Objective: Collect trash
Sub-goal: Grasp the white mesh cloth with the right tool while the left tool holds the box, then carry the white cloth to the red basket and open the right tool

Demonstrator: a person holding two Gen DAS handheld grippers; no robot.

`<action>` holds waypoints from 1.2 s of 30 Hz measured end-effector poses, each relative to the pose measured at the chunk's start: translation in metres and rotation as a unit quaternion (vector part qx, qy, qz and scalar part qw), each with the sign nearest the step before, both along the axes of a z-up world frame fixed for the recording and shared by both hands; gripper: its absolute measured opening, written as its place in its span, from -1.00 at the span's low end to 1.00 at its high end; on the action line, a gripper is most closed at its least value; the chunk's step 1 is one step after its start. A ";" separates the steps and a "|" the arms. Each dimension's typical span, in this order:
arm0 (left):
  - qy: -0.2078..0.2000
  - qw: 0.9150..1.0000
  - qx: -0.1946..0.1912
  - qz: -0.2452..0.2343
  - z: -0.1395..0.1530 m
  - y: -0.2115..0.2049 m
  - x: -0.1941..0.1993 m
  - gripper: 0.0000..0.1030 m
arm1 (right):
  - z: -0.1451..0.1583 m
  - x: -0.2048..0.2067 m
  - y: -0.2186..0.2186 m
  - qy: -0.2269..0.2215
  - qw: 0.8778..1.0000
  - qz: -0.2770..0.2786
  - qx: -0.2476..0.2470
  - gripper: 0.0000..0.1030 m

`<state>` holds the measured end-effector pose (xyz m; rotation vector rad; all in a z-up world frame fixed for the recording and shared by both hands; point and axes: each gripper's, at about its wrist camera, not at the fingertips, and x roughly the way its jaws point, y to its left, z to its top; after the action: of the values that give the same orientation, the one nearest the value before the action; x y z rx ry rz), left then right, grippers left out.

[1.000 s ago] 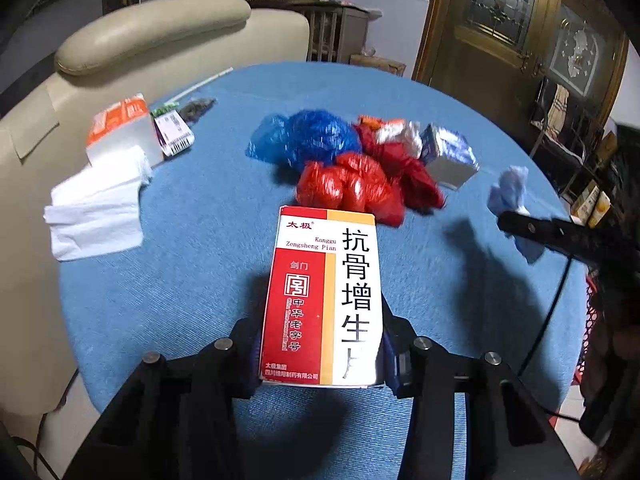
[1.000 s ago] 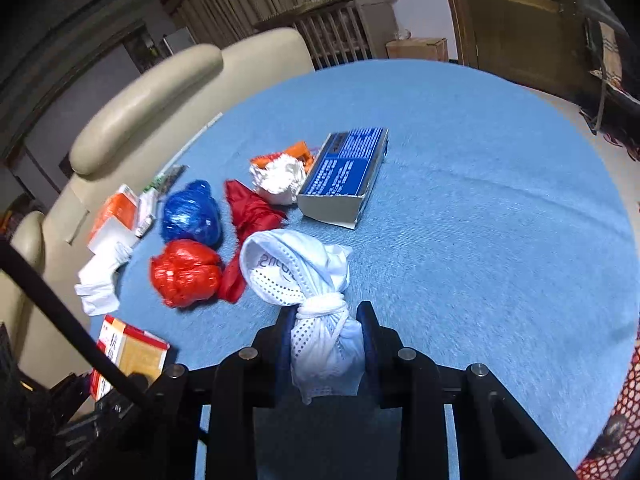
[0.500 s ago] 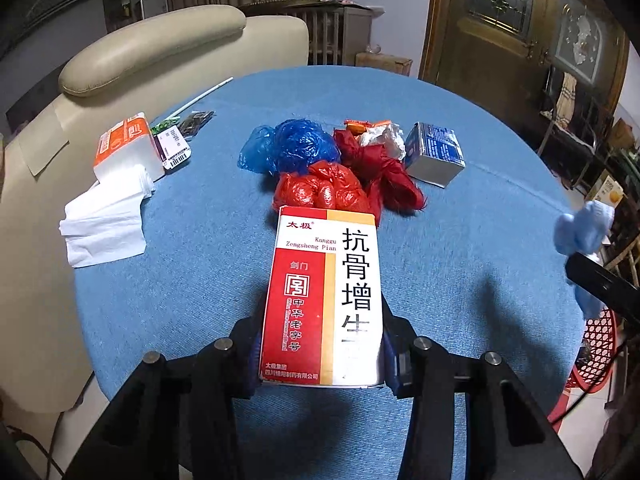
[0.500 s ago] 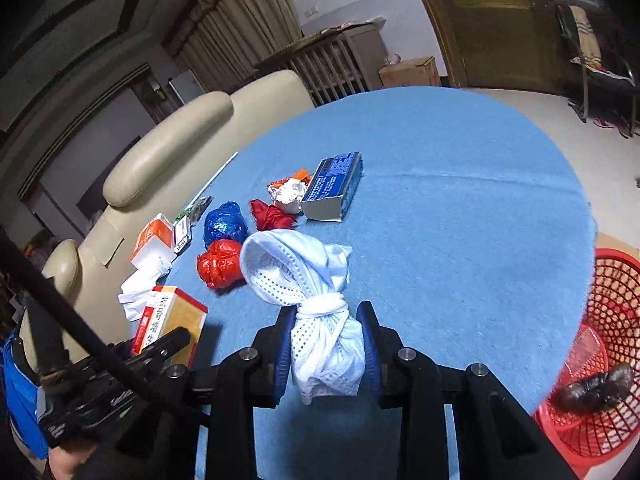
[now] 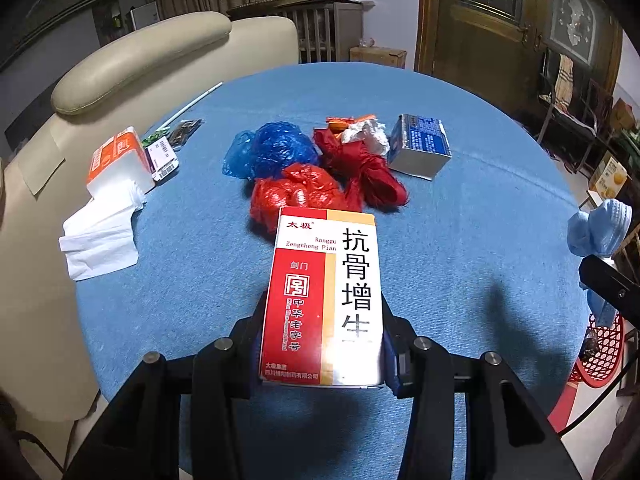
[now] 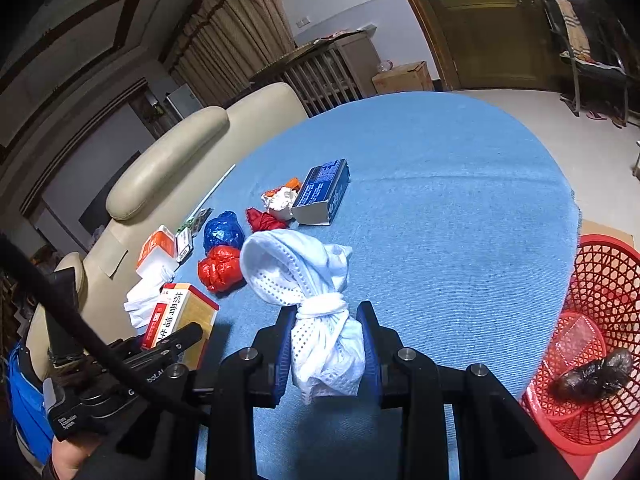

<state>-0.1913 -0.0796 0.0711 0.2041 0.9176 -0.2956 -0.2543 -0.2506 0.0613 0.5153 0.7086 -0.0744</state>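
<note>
While my left gripper point(image 5: 324, 344) pinches a red and white medicine box point(image 5: 323, 296) and my right gripper point(image 6: 326, 344) squeezes a knotted white mask point(image 6: 308, 292), both hover over the round table's blue cloth point(image 5: 460, 240). Farther on lie red bags point(image 5: 296, 196), a blue bag point(image 5: 276, 154), a blue carton point(image 5: 420, 148) and tissues point(image 5: 104, 236). A red basket point(image 6: 600, 320) stands beside the table; a cream sofa point(image 5: 140, 64) and wooden door point(image 5: 480, 20) lie beyond.

A round counter point(image 5: 480, 240) with a blue cloth top is filling the middle of the frame. Lying on it at centre are a blue bag point(image 5: 276, 152), red bags point(image 5: 296, 196) and a blue box point(image 5: 420, 148); white tissues point(image 5: 104, 236) are lying at left.
</note>
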 end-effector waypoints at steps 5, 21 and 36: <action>-0.003 1.000 0.004 -0.010 0.001 -0.012 0.000 -0.07 | 0.000 -0.006 -0.010 -0.002 1.000 -0.012 0.003 -0.36; -0.007 0.998 -0.002 -0.055 0.004 -0.052 -0.006 -0.07 | -0.015 -0.059 -0.076 0.020 0.994 -0.107 0.011 -0.36; -0.018 0.993 -0.013 -0.113 0.019 -0.104 -0.026 -0.07 | -0.022 -0.113 -0.136 0.028 0.980 -0.198 0.015 -0.36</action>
<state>-0.2174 -0.1836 0.0899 0.2893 0.8554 -0.5122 -0.3674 -0.3863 0.0392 0.6797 0.6545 -0.4528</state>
